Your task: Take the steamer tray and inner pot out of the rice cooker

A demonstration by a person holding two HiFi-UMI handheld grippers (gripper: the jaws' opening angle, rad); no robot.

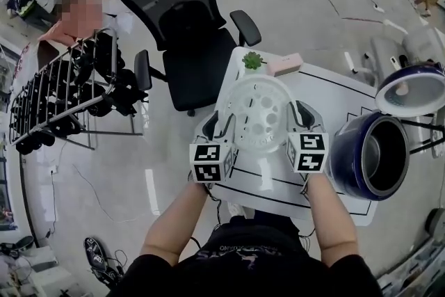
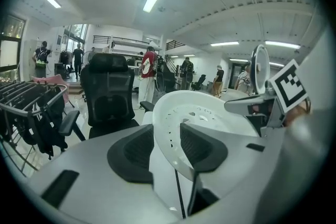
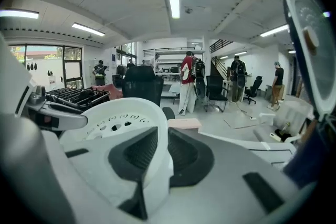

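The left gripper (image 2: pixel 167 131) and right gripper (image 3: pixel 163 134) have their fingers closed on opposite rims of the white steamer tray (image 1: pixel 261 115), held over the surface (image 1: pixel 334 99). To the right, the inner pot (image 1: pixel 381 158) sits inside the open rice cooker (image 1: pixel 348 162). Farther off stands an office chair (image 1: pixel 184 24).

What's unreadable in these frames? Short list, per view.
- Head view: the steamer tray covers the table beneath it, so contact or a gap can't be told.
- Head view: a white object lies half under the tray; unidentifiable.
- Head view: the inside of the inner pot is partly hidden by the near rim of the rice cooker.
- Right gripper view: the cooker's lid is cut off by the right edge.
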